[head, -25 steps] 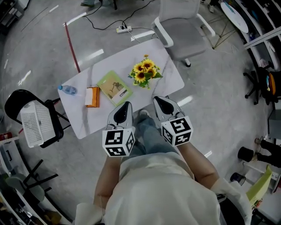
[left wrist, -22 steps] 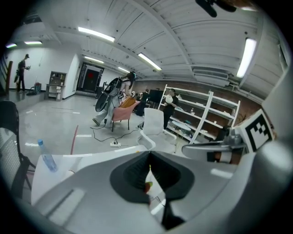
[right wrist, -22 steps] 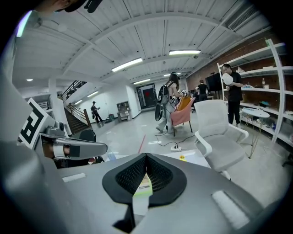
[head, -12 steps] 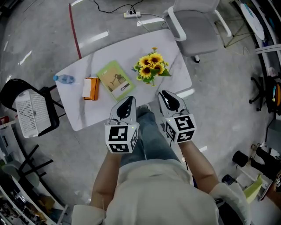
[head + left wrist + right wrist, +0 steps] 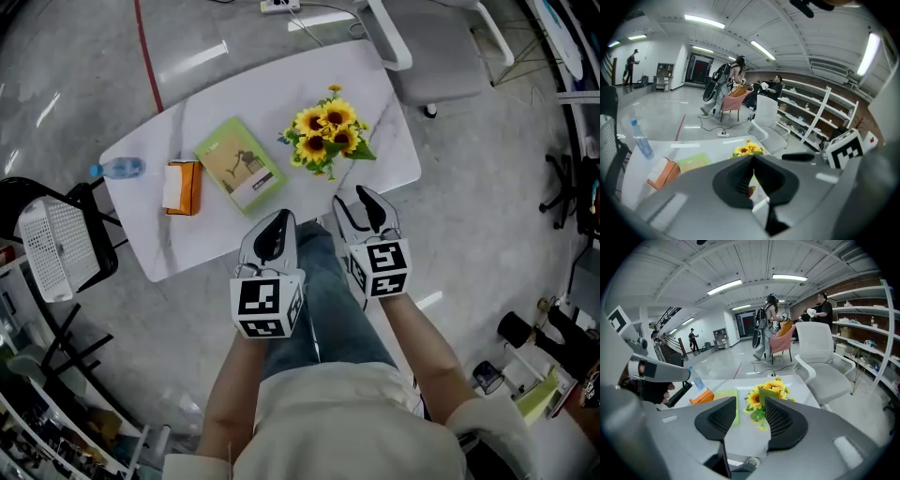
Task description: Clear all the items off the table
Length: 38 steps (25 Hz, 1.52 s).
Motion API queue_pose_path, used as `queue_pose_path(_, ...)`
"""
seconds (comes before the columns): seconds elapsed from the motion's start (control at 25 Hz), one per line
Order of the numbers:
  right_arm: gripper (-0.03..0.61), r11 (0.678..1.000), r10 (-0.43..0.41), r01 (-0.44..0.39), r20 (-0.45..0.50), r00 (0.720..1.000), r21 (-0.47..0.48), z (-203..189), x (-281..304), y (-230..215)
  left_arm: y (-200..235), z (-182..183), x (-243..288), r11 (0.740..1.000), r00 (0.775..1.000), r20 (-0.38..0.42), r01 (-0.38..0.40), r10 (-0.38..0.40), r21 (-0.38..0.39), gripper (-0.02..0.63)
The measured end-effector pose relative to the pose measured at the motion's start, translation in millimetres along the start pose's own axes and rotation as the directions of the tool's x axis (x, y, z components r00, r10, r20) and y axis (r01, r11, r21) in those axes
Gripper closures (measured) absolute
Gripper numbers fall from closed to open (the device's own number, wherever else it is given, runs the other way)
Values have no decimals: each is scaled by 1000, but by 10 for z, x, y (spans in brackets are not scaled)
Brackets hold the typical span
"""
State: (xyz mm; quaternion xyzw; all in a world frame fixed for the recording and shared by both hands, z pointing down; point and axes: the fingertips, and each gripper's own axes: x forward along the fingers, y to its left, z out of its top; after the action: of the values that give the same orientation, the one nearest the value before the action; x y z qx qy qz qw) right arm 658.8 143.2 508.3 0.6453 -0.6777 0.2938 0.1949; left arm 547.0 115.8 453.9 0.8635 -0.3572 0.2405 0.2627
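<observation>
Nothing is off yet. All four items sit on the table (image 5: 281, 94); left to right in the head view they are water bottle (image 5: 117, 170), orange tissue box (image 5: 180, 186), green book (image 5: 239, 173), sunflowers (image 5: 328, 131). Both grippers hang short of the near edge, above our legs (image 5: 323, 300), touching nothing.

The left gripper (image 5: 279, 219) has its jaws together and is empty. The right gripper (image 5: 359, 200) has just been opening its jaws. The gap is narrow, with nothing between the pads. We judge it's being readied for the sunflowers, the nearest item on its side. The left looks parked until it has a target.

View deltas:
- Head view gives the full layout and shows both grippers off the table.
- Right gripper view lines the sunflowers up in the jaw gap, well beyond the tips.
- Both gripper views show the bottle standing upright, which head view leaves unclear.
- They also show people (image 5: 768, 324) and shelving (image 5: 867, 333) beyond the table.
</observation>
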Motion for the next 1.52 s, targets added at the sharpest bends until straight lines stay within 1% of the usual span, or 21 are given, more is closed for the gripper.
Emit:
queue_pose_path(0.12, 347, 1000, -6, 6, -21, 1000, 7, -159, 201, -71, 19, -101, 126, 1000, 1000, -17, -1, 1, -5, 604)
queue_pose_path(0.24, 298, 1000, 13, -12, -45, 999, 3, -365, 404, -79, 39, -187, 257, 1000, 1000, -27, 2, -2, -5, 604)
queue_pose_path(0.4, 250, 1000, 24, -26, -73, 997, -16, -638, 664, -91, 100, -292, 425, 1000, 999, -32, -3, 2, -17, 603)
queue_pose_path(0.64, 200, 1000, 7, -8, -89, 996, -11, -976, 1041, -188, 234, -537, 637, 999, 999, -52, -19, 17, -30, 603)
queue_pose_path(0.84, 129, 999, 8, -11, -64, 998, -46, -1167, 1349, -260, 353, -705, 803, 998, 998, -51, -38, 35, -58, 603)
queue_pose_path(0.96, 120, 999, 18, -21, -67, 998, -43, -1300, 1529, -305, 394, -781, 924, 996, 998, -44, -41, 37, -81, 603)
queue_pose_path(1.08, 99, 999, 14, -16, -63, 998, -41, -1365, 1684, -344, 429, -847, 1039, 994, 998, -36, -45, 42, -100, 603)
queue_pose_path(1.2, 65, 998, 0, -4, -52, 999, -67, -1396, 1810, -391, 465, -896, 1123, 991, 998, -28, -54, 51, -122, 603)
queue_pose_path(1.32, 49, 997, 0, -3, -43, 999, -77, -1408, 1898, -417, 491, -919, 1159, 988, 998, -18, -59, 57, -141, 604)
queue_pose_path(1.52, 31, 998, -5, 2, -47, 999, -60, -1400, 2052, -471, 530, -921, 1202, 985, 998, -7, -63, 63, -163, 604)
